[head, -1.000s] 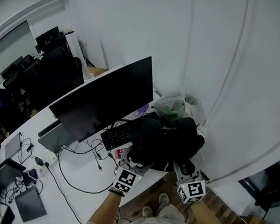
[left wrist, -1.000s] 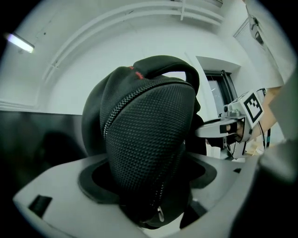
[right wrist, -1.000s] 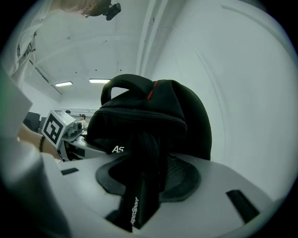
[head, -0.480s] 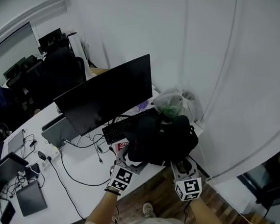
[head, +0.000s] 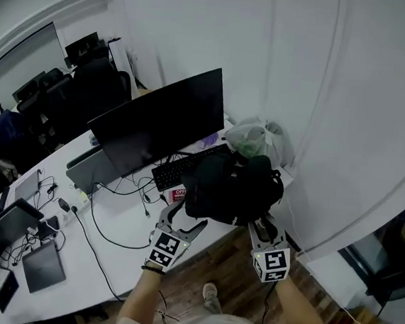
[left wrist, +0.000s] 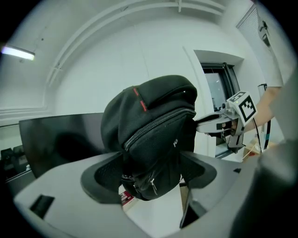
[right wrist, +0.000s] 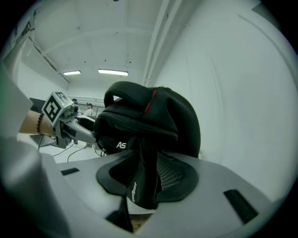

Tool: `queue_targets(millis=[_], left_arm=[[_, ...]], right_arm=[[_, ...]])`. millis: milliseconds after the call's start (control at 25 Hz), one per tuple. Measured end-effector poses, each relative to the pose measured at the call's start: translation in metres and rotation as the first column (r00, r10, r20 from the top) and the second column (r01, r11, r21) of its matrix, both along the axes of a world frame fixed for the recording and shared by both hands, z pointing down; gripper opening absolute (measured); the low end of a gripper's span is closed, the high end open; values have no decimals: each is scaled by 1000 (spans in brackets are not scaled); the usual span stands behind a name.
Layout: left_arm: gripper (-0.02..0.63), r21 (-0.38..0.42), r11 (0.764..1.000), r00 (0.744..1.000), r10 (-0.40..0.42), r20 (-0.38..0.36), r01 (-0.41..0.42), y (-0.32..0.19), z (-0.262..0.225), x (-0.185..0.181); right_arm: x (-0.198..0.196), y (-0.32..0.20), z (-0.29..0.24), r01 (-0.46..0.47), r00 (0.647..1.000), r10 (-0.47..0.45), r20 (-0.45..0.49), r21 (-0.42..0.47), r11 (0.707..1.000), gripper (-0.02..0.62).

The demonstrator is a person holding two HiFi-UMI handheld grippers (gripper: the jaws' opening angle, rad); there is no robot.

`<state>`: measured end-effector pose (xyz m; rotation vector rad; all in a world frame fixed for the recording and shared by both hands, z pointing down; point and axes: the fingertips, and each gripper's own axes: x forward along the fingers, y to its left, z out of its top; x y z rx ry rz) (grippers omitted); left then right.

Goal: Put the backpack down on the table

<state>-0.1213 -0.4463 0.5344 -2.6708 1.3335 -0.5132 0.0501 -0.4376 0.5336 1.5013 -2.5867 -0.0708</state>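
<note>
A black backpack (head: 232, 189) with a red stripe hangs over the near right end of the white table (head: 118, 263), beside the keyboard (head: 184, 169). My left gripper (head: 184, 225) is shut on its lower left side; the backpack (left wrist: 153, 139) fills the space between the jaws in the left gripper view. My right gripper (head: 260, 226) is shut on a strap at its right side, and the backpack (right wrist: 144, 125) bulges above the jaws in the right gripper view. Whether its bottom touches the table I cannot tell.
A large dark monitor (head: 159, 129) stands behind the keyboard. A clear bag with green contents (head: 258, 140) lies at the table's far right corner. Cables (head: 103, 226), a laptop (head: 91, 175) and small devices (head: 39, 267) lie to the left. The white wall (head: 349, 115) is close on the right.
The backpack and both grippers have moved a little further over the table end, toward the keyboard. The head view has shifted, so the table shows more to the left.
</note>
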Motion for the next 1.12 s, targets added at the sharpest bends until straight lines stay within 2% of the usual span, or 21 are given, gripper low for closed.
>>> queue_targets(millis=[160, 280, 400, 480, 600, 720, 800, 960, 1120], left_arm=[[371, 30, 998, 998, -52, -20, 53, 21, -8, -6], [371, 72, 993, 995, -92, -39, 94, 46, -21, -9], [361, 110, 985, 988, -126, -92, 136, 83, -39, -13], [312, 131, 977, 980, -150, -127, 166, 109, -49, -15], [198, 154, 966, 971, -183, -153, 207, 146, -57, -14], [132, 155, 956, 962, -228, -147, 250, 176, -60, -16], [49, 138, 953, 955, -247, -162, 270, 192, -62, -20], [9, 109, 957, 943, -238, -232, 268, 220, -72, -25], [9, 113, 962, 942, -213, -260, 248, 242, -82, -32]], right_arm=[[9, 32, -5, 15, 1000, -15, -4, 30, 999, 129], [20, 62, -10, 17, 999, -18, 32, 37, 999, 129], [32, 95, -20, 19, 997, -22, 75, 47, 999, 122], [42, 117, -29, 17, 993, -24, 115, 56, 998, 105], [59, 149, -45, 10, 984, -24, 178, 75, 997, 70], [71, 178, -57, 7, 979, -27, 201, 99, 995, 52], [75, 194, -60, 2, 978, -22, 206, 101, 995, 40], [75, 217, -59, -4, 970, -13, 243, 71, 997, 28], [67, 241, -59, -26, 966, 11, 259, 56, 998, 21]])
